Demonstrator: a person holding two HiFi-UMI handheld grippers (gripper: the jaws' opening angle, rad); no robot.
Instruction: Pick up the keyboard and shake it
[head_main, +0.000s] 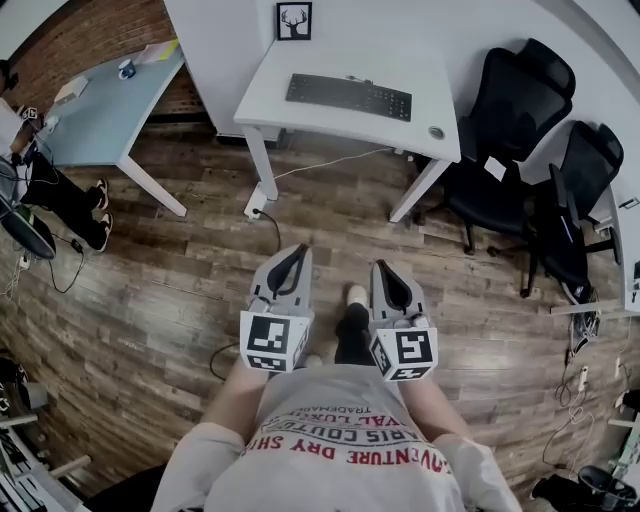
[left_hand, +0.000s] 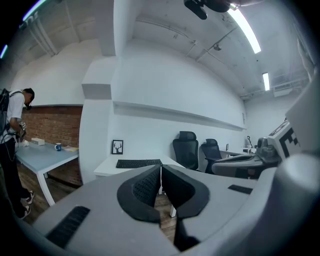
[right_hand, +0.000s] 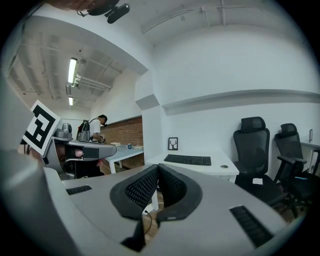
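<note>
keyboard: long axis left-right along desk | left claw closed, empty | right claw closed, empty

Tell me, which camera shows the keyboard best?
The head view: it looks down on the keyboard, so its whole top shows on the white desk. The left gripper view catches it nearly edge-on as a thin dark strip; the right gripper view gives a similar low, slanted look.
</note>
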